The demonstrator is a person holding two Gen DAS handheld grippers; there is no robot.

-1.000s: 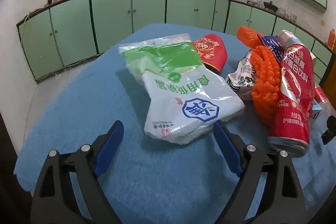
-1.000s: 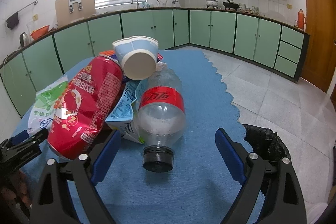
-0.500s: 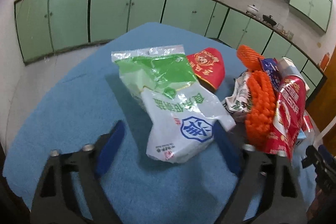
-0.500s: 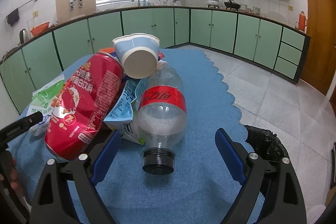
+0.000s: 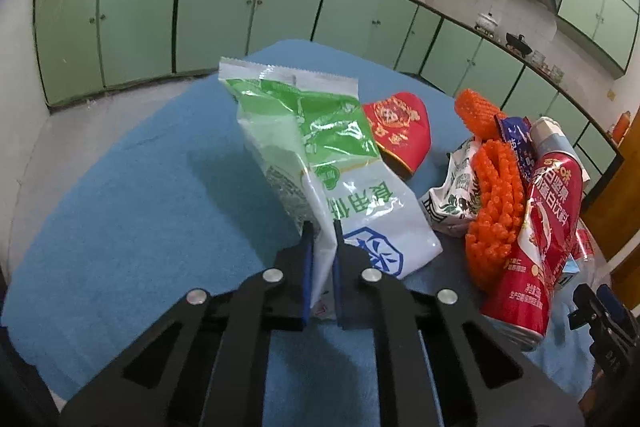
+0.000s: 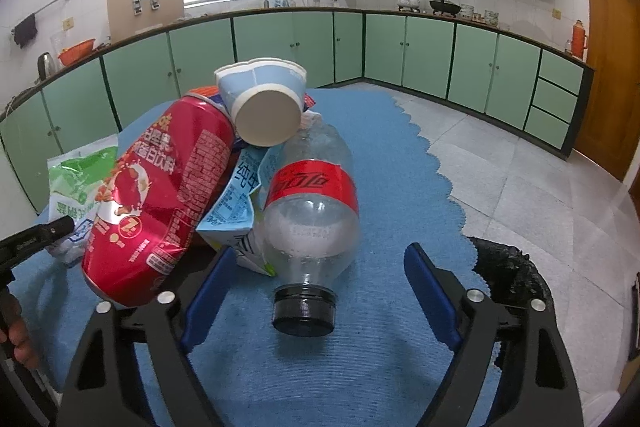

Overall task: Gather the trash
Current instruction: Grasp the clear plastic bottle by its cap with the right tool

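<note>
At the near edge of the blue table cloth point(image 5: 120, 211), the left gripper point(image 5: 321, 243) has gone from wide open a second ago to clamped on the corner of the green-and-white plastic bag point(image 5: 320, 155), which now stands up off the cloth instead of lying flat. First piece of trash looks secured; next is likely the carry to the black bin bag point(image 6: 508, 275) on the floor, right of the table. The right gripper point(image 6: 312, 291) hasn't moved: jaws spread either side of the clear bottle point(image 6: 312, 215), not touching it. Beyond sit the red can point(image 6: 160, 203), the torn blue carton point(image 6: 236, 203) and the paper cup point(image 6: 264, 103) on top. Whether the bag has fully cleared the cloth can't be told from the left wrist view.
</note>
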